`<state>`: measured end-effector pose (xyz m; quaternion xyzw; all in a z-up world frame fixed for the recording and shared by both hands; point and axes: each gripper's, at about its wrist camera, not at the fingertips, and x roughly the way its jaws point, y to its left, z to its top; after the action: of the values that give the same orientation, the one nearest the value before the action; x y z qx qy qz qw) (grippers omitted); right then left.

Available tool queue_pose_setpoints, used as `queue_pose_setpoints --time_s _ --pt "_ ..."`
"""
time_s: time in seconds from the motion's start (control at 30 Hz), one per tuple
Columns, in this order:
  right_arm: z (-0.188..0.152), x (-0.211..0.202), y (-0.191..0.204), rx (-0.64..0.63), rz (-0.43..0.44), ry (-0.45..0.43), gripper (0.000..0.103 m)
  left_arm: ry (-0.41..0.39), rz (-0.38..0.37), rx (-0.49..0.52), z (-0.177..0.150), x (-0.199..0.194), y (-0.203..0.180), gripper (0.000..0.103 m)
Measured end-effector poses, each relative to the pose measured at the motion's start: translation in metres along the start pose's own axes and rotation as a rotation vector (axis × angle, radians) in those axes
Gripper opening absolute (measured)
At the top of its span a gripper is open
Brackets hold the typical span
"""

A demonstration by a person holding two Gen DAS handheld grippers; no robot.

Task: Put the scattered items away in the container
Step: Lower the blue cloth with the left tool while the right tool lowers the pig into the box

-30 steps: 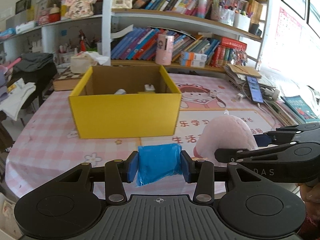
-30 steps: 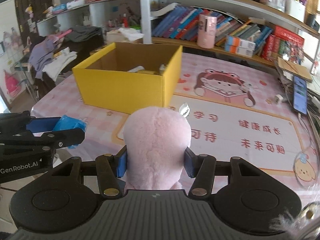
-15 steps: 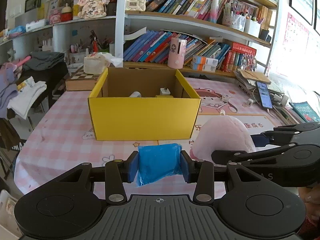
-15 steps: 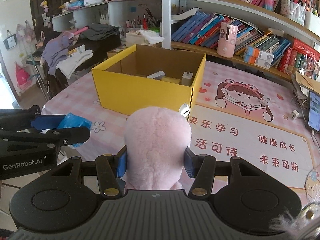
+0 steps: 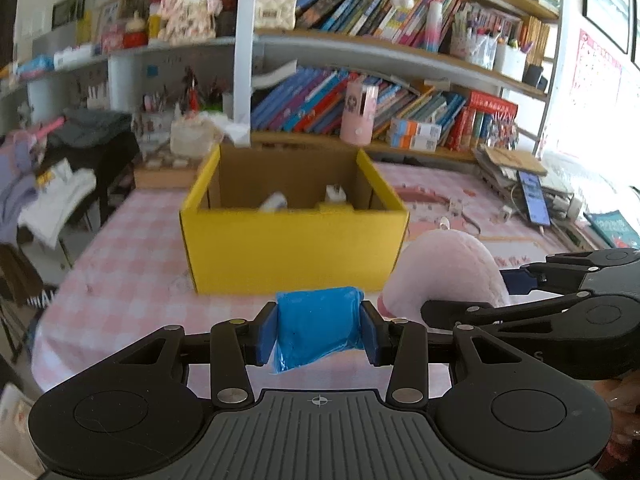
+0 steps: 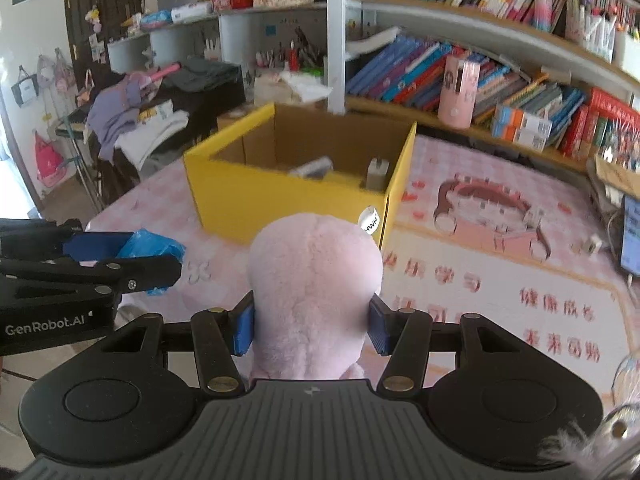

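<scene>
- My left gripper [image 5: 319, 328] is clamped on a blue plastic packet [image 5: 318, 326]; both blue pads press its sides, and its lower end hangs out below them.
- My right gripper [image 6: 312, 324] is clamped on a pink plush toy [image 6: 314, 280], the pads sunk into the fur on either side. A small white tag [image 6: 369, 221] sticks out of the toy at about 1 o'clock.
- The yellow cardboard box [image 5: 292, 248] stands open on the pink checked tablecloth [image 5: 120, 280], at 12 o'clock from the left gripper and just beyond the packet in that view.
- From the right wrist view, the box sits at about 12 o'clock, slightly toward 11, beyond the plush toy.
- Inside the box I can make out a white plug-like adapter [image 6: 377, 172] near the right wall and a pale oblong item [image 6: 314, 167] to the left of it; I cannot tell what the oblong item is.
- The two grippers are side by side: in the left wrist view, the plush toy and the right gripper sit at 3 o'clock of the packet; in the right wrist view, the left gripper and packet sit at 9 o'clock.
- A phone [image 5: 534, 200] lies on the table at about 2 o'clock, well apart from the box.
- Bookshelves [image 5: 400, 60] fill the wall behind the table.
</scene>
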<state>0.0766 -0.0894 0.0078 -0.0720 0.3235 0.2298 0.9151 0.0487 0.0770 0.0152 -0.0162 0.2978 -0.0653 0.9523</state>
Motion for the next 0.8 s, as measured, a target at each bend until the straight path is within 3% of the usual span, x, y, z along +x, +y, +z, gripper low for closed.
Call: queue_pose_setpoints --time_s 0.4,0.8 --pt "0.074 0.023 -0.024 -0.024 -0.002 -0.132 0.052 -0.140 0.032 0.020 0.075 0.030 0.014 0.041" --pt "0.139 0.108 -0.055 -0.112 0.014 -0.104 0.052 -0.071 0.096 0.048 0.109 0.110 0.031 0.041"
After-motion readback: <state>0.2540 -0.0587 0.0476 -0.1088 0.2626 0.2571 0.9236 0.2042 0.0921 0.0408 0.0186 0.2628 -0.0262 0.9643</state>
